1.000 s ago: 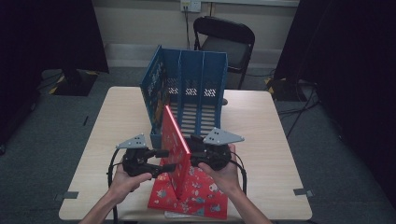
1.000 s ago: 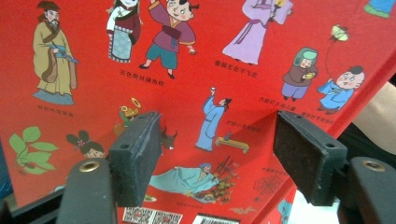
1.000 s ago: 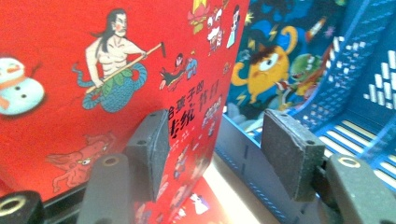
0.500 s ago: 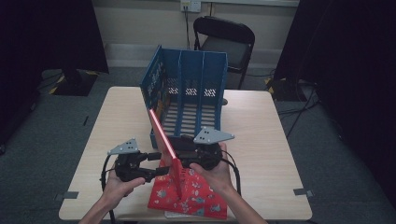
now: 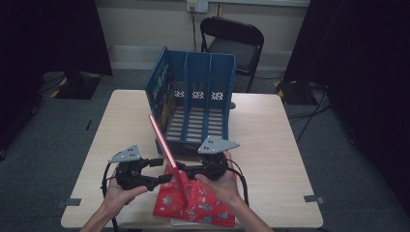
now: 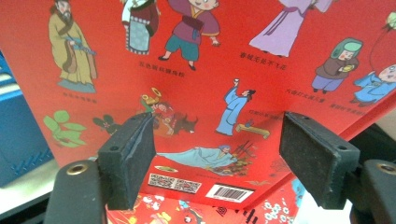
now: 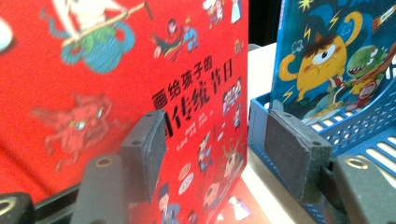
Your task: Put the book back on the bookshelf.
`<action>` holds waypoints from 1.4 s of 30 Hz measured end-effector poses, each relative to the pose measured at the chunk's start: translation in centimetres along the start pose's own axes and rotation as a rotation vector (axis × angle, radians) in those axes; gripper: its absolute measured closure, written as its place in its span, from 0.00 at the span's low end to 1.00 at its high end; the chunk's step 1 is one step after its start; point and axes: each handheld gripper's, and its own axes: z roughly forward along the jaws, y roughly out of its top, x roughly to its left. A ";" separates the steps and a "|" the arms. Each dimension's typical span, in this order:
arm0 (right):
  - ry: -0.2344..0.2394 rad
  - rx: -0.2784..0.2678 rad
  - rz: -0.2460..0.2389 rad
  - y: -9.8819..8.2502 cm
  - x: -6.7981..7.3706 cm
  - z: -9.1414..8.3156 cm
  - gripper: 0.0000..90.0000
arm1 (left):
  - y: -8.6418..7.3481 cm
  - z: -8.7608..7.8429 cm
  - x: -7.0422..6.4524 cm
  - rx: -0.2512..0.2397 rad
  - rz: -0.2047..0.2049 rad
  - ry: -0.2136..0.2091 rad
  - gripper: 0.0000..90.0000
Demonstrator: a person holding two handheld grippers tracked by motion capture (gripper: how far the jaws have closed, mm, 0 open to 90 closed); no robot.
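A red picture book (image 5: 167, 145) stands on edge and leans left, between my two grippers. My left gripper (image 5: 159, 170) faces its back cover (image 6: 210, 70). Its jaws (image 6: 215, 158) are open, have just been opening, and nothing is pinched between the pads. My right gripper (image 5: 186, 170) is at the book's other side, looking along the front cover (image 7: 116, 93). Those jaws (image 7: 215, 149) also stand open, the book's edge showing beyond them. A second red book (image 5: 198, 208) lies flat beneath.
A blue file rack (image 5: 225, 87) with three slots stands just behind the grippers and shows close in the right gripper view (image 7: 355, 126). A blue cartoon book (image 7: 327, 60) stands in its left slot. The wooden table (image 5: 270, 145) has bare room right; a black chair (image 5: 232, 43) stands behind.
The standing book's top edge has tipped to the left. My left gripper has drawn slightly left and toward the table's front edge. The right gripper has hardly moved.
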 end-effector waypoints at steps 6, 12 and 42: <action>0.003 0.004 0.002 -0.7 0.0 -1.1 0.42 | 0.0 0.1 -0.1 0.007 0.033 0.024 0.29; -0.003 0.004 -0.004 -0.9 0.1 -2.3 0.43 | 0.0 -0.1 0.0 0.012 0.062 0.042 0.26; 0.105 -0.008 -0.036 0.2 4.7 -0.8 0.44 | -0.2 -0.2 0.2 -0.022 0.035 0.111 0.29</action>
